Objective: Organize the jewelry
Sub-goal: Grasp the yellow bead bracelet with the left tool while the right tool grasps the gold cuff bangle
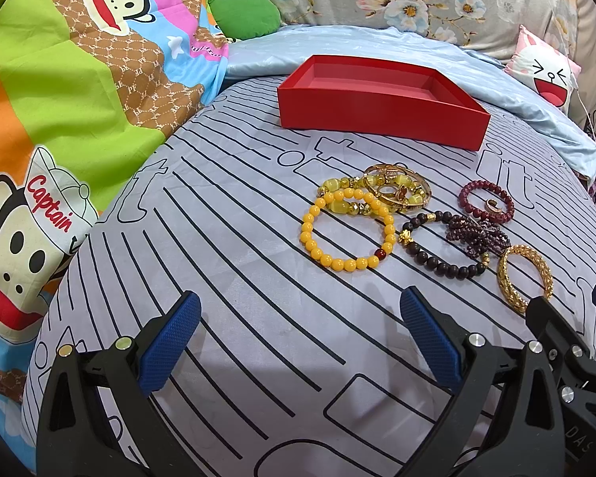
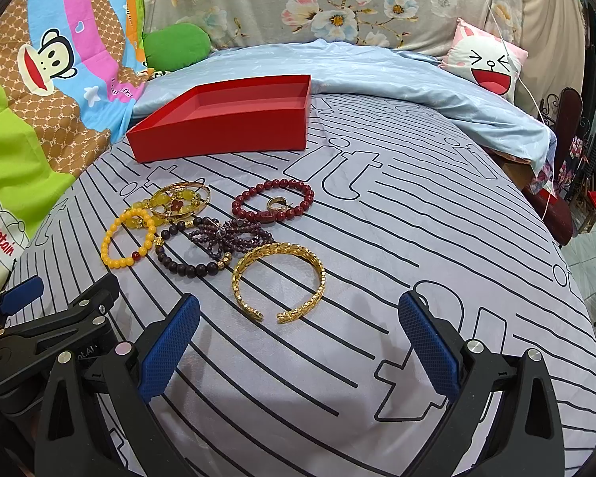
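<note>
An empty red box sits on the striped grey bedsheet, beyond a cluster of jewelry. A yellow bead bracelet, gold bangles with yellow stones, a dark bead bracelet, purple bead strands, a red bead bracelet around a small ring, and an open gold cuff lie there. My left gripper is open and empty, nearer than the yellow bracelet. My right gripper is open and empty, just short of the cuff.
A cartoon monkey quilt lies at the left. A light blue blanket, a floral cushion, a green pillow and a rabbit pillow lie behind the box. The bed's edge falls off at the right.
</note>
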The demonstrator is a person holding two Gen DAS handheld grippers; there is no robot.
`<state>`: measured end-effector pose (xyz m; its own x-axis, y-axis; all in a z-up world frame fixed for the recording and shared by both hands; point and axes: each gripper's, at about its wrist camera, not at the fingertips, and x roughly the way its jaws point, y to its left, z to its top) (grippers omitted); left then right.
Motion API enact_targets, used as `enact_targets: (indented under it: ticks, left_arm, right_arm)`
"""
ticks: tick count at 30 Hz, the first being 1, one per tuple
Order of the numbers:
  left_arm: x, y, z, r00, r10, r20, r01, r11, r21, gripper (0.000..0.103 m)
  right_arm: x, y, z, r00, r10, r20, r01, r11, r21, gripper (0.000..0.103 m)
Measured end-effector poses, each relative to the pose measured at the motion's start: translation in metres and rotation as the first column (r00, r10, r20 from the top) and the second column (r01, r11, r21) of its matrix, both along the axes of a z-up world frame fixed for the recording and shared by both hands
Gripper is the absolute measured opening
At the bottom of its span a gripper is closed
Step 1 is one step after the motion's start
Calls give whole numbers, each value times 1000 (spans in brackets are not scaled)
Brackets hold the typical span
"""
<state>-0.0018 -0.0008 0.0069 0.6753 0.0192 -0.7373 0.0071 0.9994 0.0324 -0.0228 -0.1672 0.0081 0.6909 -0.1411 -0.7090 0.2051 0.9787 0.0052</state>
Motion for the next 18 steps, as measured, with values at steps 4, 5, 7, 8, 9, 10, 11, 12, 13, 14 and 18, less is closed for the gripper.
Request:
enact_targets:
  ticks: [4, 5, 7, 8, 9, 10, 11, 12, 13, 14, 18]
  left_arm:
    - [-1, 0, 0, 1000, -6, 3, 6, 1000, -8, 96]
    - [0, 0, 0, 1000, -12, 1, 12, 1000, -13, 96]
    - [0, 2, -1, 1000, -12, -3, 12, 1000, -16, 96]
    - [1, 3, -1, 1000, -9, -6, 9, 1000, -19, 96]
    - [2, 6, -1, 1000, -1, -8, 1, 1000, -22, 96]
    - [3, 9, 0, 1000, 5, -10, -6, 1000, -28, 96]
    - [5, 12, 0, 1000, 10, -13, -10, 999, -37, 96]
    - [8, 16, 1, 1000, 15, -17, -16, 999, -49, 96]
    - [8, 19, 2, 1000, 19, -17, -20, 998, -56, 96]
    - [10, 22, 4, 1000, 23, -17, -24, 998, -64, 96]
    - [16, 28, 8, 1000, 23, -19, -24, 997, -68, 96]
  right_arm:
    - [1, -5, -2, 1000, 2, -12, -2, 1000, 26, 97]
    - [1, -6, -3, 1000, 3, -16, -3, 999, 34, 97]
    - [3, -8, -3, 1000, 4, -24, -3, 999, 41, 97]
    - [4, -8, -3, 1000, 6, -27, -5, 999, 43, 96]
    - [5, -10, -2, 1000, 8, -28, -7, 999, 46, 96]
    - [6, -10, -2, 1000, 10, -30, -9, 999, 47, 97]
    - [8, -10, -1, 999, 13, -33, -11, 999, 49, 96]
    - [11, -11, -1, 999, 19, -38, -17, 999, 51, 96]
    - [14, -11, -2, 999, 24, -43, -21, 998, 54, 96]
    - [17, -11, -2, 998, 27, -48, -24, 998, 56, 96]
    - [29, -10, -6, 997, 45, -70, -41, 998, 55, 95]
